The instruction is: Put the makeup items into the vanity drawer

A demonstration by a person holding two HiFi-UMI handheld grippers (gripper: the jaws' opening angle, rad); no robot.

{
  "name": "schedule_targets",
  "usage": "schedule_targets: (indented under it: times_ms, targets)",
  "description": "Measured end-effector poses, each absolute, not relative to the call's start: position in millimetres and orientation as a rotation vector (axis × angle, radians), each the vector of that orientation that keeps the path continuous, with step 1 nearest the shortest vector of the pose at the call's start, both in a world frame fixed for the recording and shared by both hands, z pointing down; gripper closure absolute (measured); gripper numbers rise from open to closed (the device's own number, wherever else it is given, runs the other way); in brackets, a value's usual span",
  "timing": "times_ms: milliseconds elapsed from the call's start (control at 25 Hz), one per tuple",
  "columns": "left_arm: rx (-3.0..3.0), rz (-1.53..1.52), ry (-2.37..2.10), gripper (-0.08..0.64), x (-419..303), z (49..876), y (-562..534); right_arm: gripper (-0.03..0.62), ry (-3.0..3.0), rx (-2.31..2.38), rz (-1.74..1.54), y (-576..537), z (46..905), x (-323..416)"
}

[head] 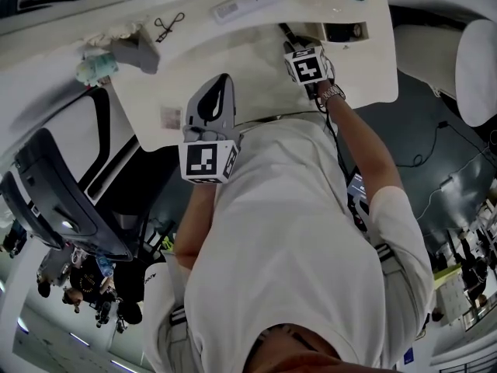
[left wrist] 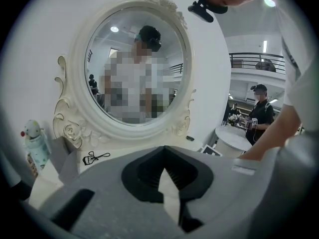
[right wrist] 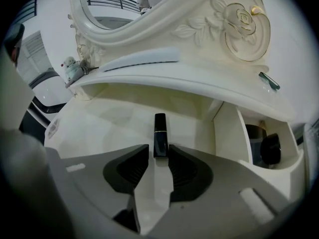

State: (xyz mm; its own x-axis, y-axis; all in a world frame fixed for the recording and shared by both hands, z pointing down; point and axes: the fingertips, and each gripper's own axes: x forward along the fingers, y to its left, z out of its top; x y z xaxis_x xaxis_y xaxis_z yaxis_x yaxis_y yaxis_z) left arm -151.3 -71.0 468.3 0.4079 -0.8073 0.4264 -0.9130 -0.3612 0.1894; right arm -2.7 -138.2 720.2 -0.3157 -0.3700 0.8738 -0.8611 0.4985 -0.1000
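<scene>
A black lipstick tube (right wrist: pixel 159 136) lies on the pale, smooth floor of the open vanity drawer (right wrist: pixel 109 118). Its long axis runs straight away from the near edge toward the far back of the drawer. The tube is slim, glossy and square-shouldered, ringed by a thin gold band. The shorter section beyond the band points to the far end.

The right gripper (right wrist: pixel 159 149) tilts down into the drawer with its grey jaws spread apart. The near end of the lipstick sits between the ribbed black pads, and the pads are not squeezing it.

The left gripper (left wrist: pixel 166 158) is held at the near left of the vanity, its jaws closed together on nothing.

Above the drawer, the cream tabletop (right wrist: pixel 199 81) has a rounded, moulded edge. It carries a long white bar-shaped item (right wrist: pixel 142 59) and, further left, a black wire eyelash curler (left wrist: pixel 94 157).

Behind them rises an oval mirror in a carved white frame (left wrist: pixel 75 128) worked with roses and scrolls. A small snowman-shaped bottle (left wrist: pixel 36 143) stands at the far left.

To the right of the drawer, an open side compartment holds dark round jars (right wrist: pixel 269 148).
</scene>
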Motion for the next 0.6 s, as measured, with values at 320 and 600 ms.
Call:
schedule_targets:
  times_ms: [320, 600]
  targets:
    - [2.285, 0.366, -1.455, 0.554, -145.2, 470.1, -66.0, 0.497, -1.893, 1.047, 0.783, -129.0, 716.0, 2.5]
    - [2.327, 0.354, -1.417, 0.554, -128.8, 467.2, -61.8, 0.497, -1.937, 1.036, 0.739, -110.9, 697.2, 8.8]
